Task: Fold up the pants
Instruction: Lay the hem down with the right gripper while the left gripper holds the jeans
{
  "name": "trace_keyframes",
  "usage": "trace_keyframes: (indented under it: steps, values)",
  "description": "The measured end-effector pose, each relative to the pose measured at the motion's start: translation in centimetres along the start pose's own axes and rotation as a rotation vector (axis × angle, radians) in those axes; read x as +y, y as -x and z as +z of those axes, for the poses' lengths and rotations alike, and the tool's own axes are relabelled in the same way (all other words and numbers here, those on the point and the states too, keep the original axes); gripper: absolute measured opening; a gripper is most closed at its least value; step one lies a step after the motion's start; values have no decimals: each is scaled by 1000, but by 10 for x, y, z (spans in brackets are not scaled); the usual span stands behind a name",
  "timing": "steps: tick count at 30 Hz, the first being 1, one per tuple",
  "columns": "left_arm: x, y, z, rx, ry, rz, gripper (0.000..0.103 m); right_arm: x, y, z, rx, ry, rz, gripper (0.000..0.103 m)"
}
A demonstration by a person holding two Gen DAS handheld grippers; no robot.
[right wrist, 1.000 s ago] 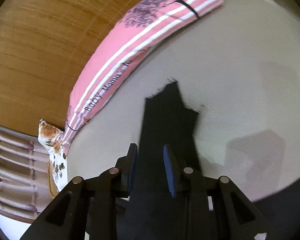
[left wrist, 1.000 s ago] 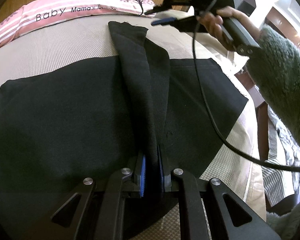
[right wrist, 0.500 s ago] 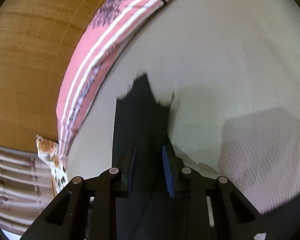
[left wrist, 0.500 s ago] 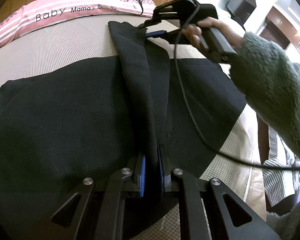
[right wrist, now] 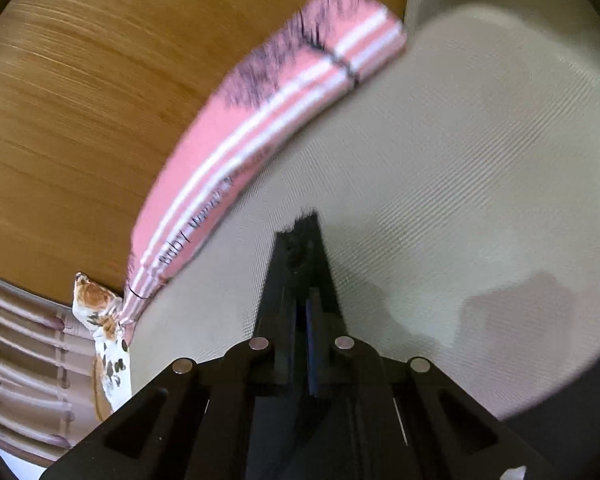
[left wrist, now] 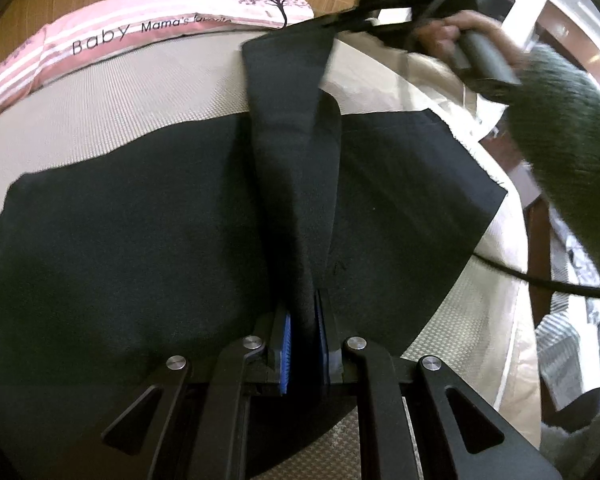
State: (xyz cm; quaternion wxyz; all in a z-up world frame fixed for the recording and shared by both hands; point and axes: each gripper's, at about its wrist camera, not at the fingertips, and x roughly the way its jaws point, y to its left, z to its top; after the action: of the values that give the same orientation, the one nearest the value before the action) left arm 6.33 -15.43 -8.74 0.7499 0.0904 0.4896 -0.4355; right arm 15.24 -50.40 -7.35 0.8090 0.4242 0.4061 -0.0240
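Black pants [left wrist: 140, 240] lie spread across the beige bed. A raised fold of one leg [left wrist: 296, 152] runs from near to far down the middle. My left gripper [left wrist: 305, 340] is shut on the near end of this fold. My right gripper [left wrist: 340, 26] is shut on the far end of the fold, at the top of the left wrist view, and lifts it off the bed. In the right wrist view the right gripper [right wrist: 302, 312] pinches a black tip of the pants [right wrist: 302, 240] between its closed fingers.
A pink striped pillow [left wrist: 140, 32] lies along the far edge of the bed [left wrist: 100, 120] against a wooden headboard [right wrist: 80, 100]. The bed's right edge [left wrist: 512, 320] drops to a floor with striped fabric. A black cable [left wrist: 540, 280] hangs from my right gripper.
My right gripper came down onto the far end of the pant leg, shut on it, and lifted it. My left gripper stayed shut on the near end.
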Motion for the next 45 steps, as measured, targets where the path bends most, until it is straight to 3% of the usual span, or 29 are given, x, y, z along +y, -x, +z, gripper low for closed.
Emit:
trace_keyframes:
  steps: [7, 11, 14, 18, 26, 35, 41, 45]
  values:
    - [-19, -2, 1, -1, -68, 78, 12, -58, 129, -47, -159, -72, -68, 4]
    - [-34, -4, 0, -5, -139, 134, 13, -110, 168, -91, -193, -178, -140, 4]
    - [-47, -9, -4, -5, -218, 204, 13, -145, 173, -126, -174, -262, -205, 4]
    - [-53, -10, -8, -7, -265, 242, 13, -177, 167, -150, -151, -348, -235, 4]
    - [-65, -12, -10, -3, -315, 267, 13, -166, 190, -158, -219, -299, -230, 4]
    - [-71, -9, -16, 1, -364, 239, 13, -184, 183, -183, -194, -315, -315, 3]
    - [-74, -13, -21, -2, -385, 245, 14, -189, 177, -182, -179, -321, -343, 4]
    - [-70, -13, -18, 1, -366, 233, 18, -185, 179, -179, -155, -320, -349, 15]
